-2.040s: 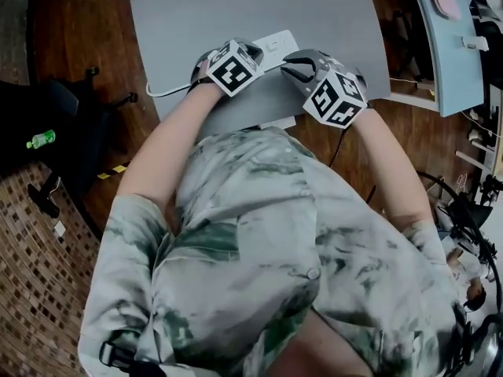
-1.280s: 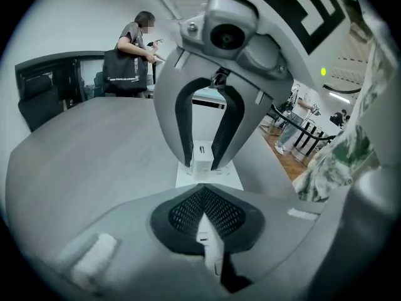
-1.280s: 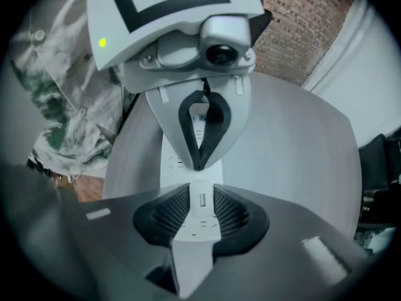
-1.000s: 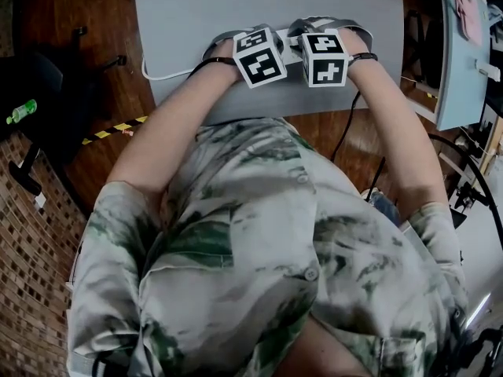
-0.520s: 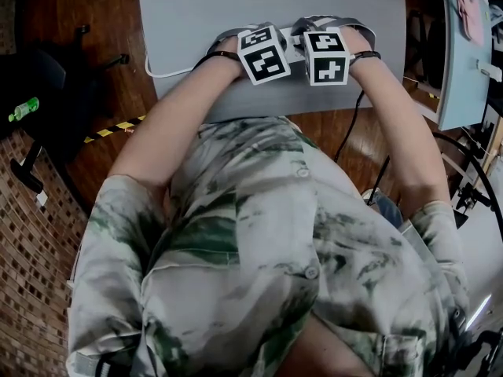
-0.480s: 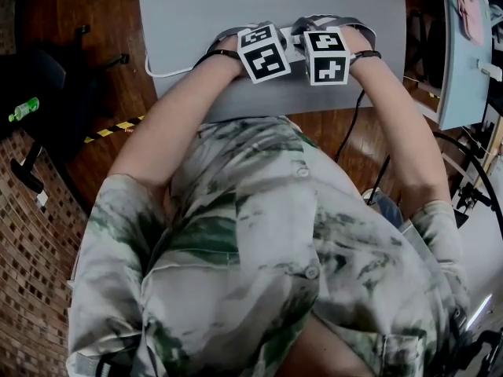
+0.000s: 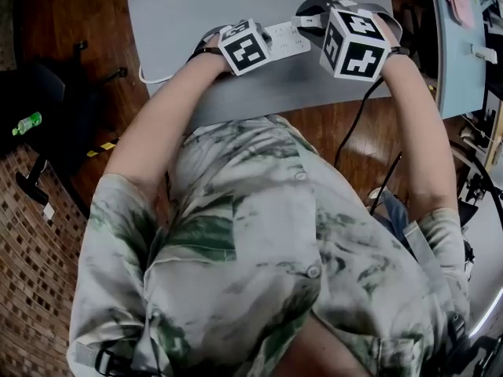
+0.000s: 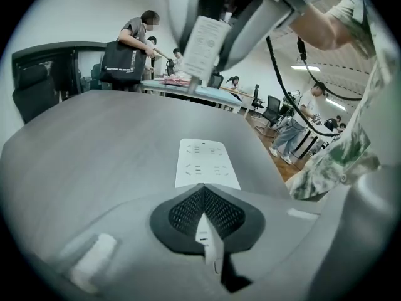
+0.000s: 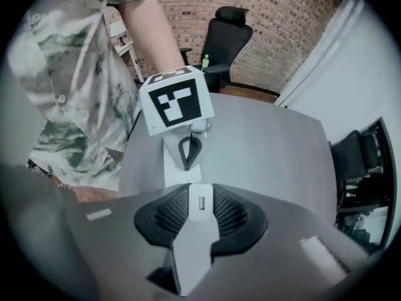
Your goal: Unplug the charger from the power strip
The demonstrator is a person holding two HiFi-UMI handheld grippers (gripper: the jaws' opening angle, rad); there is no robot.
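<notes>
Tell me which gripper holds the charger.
The right gripper, high above the table, clamps the white charger; the left gripper is shut on the power strip.

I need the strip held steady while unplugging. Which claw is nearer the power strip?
Left. The left claw sits on one end of the power strip; the right claw hangs above the strip, clear of it, gripping the charger.

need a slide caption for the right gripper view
Right gripper holds the white charger above the table; below, left gripper rests on the power strip.
</notes>
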